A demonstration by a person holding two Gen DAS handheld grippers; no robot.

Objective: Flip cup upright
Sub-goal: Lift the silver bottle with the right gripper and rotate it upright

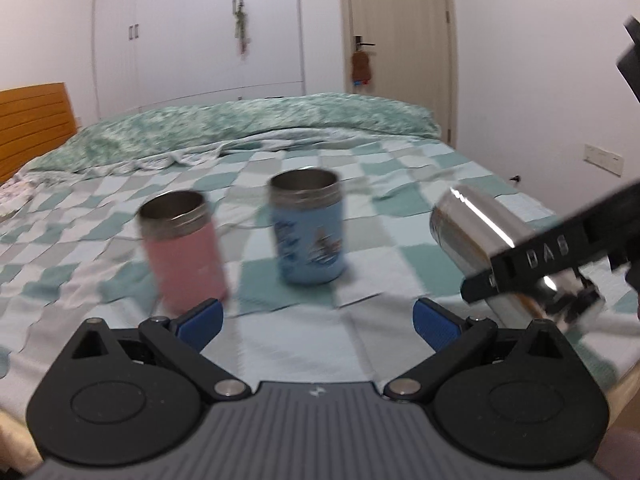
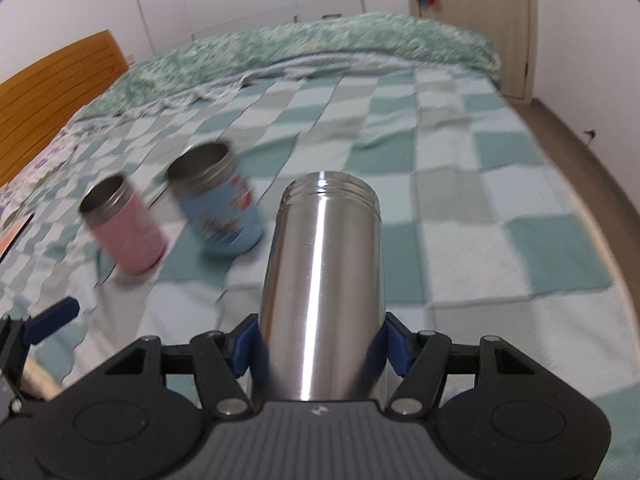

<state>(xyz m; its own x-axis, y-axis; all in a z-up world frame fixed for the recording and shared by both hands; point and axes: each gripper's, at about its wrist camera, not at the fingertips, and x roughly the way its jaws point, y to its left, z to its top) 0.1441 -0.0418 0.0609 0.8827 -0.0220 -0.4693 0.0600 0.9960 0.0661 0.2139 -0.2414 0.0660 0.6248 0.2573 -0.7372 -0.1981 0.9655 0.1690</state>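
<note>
A shiny steel cup (image 2: 324, 276) is clamped between the blue pads of my right gripper (image 2: 320, 344), its open threaded mouth pointing away from the camera. In the left wrist view the steel cup (image 1: 476, 236) hangs tilted above the bed at the right, held by the right gripper (image 1: 532, 276). My left gripper (image 1: 316, 320) is open and empty, low over the bed, just in front of a pink cup (image 1: 182, 248) and a blue cup (image 1: 306, 228), both standing upright with mouths up. They also show in the right wrist view, pink cup (image 2: 122, 226) and blue cup (image 2: 218, 200).
A bed with a green and white checkered blanket (image 1: 360, 320) fills both views. A rumpled green quilt (image 1: 256, 128) lies at the far side. A wooden headboard (image 1: 32, 120) is at the left, a white wardrobe (image 1: 200, 32) and a door (image 1: 396, 40) behind.
</note>
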